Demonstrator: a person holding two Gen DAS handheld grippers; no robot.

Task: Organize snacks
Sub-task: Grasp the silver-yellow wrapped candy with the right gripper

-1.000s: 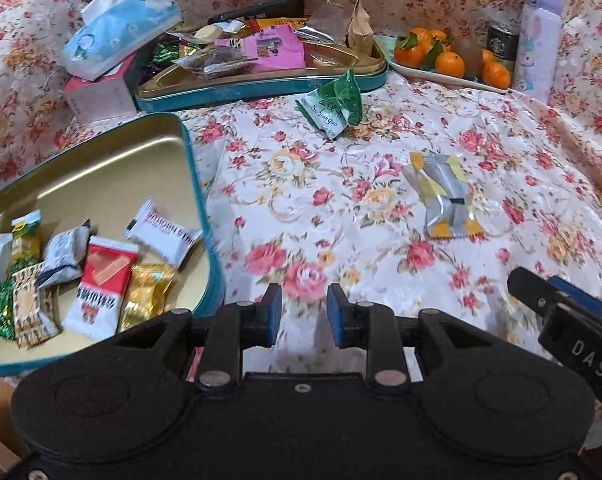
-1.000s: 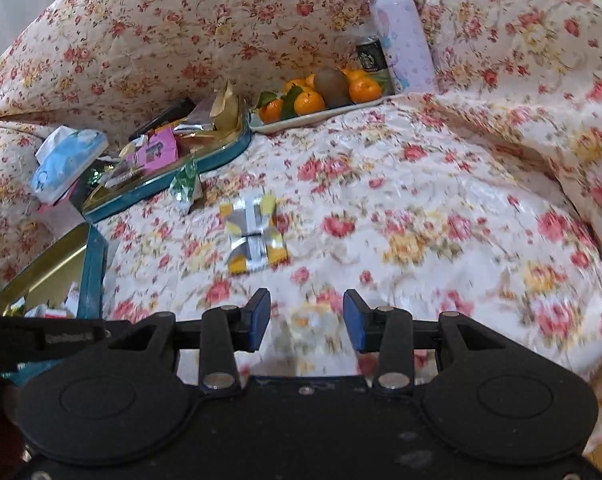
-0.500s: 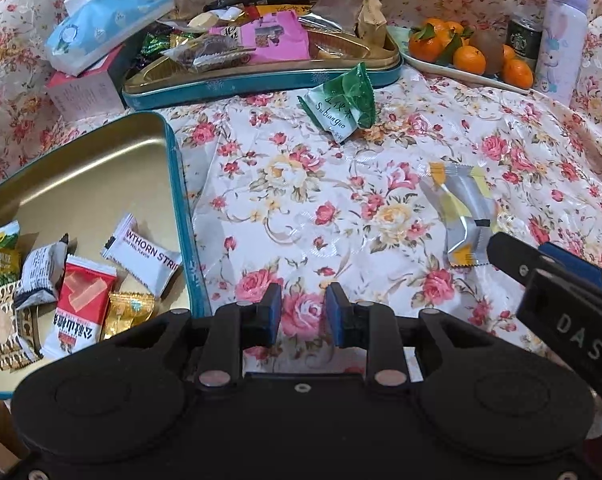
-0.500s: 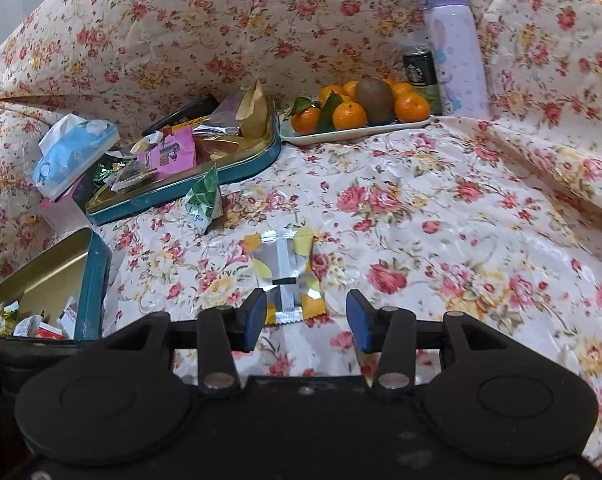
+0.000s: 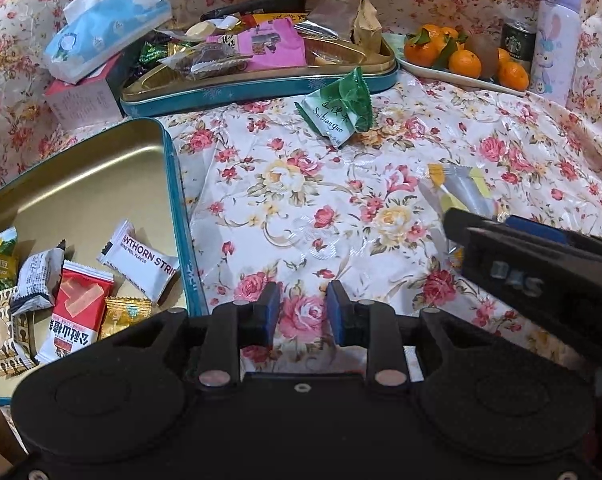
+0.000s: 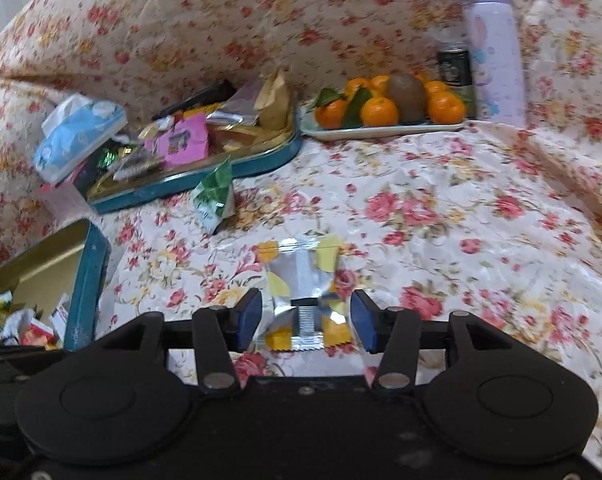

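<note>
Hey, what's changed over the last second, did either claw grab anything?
The right claw moved up to the silver and yellow packet and its jaws are opening; the packet now sits between them, pads not touching it. Nothing is grabbed. The left claw stayed empty over the floral cloth; the green packet and near tin lie as before.

Floral cloth is covering the whole surface. Tissue pack is sitting on a pink box at the far-left edge. Plate of oranges is lying along the far edge, with 1 kiwi on it. Dark can and lilac bottle are standing upright just beside it.
</note>
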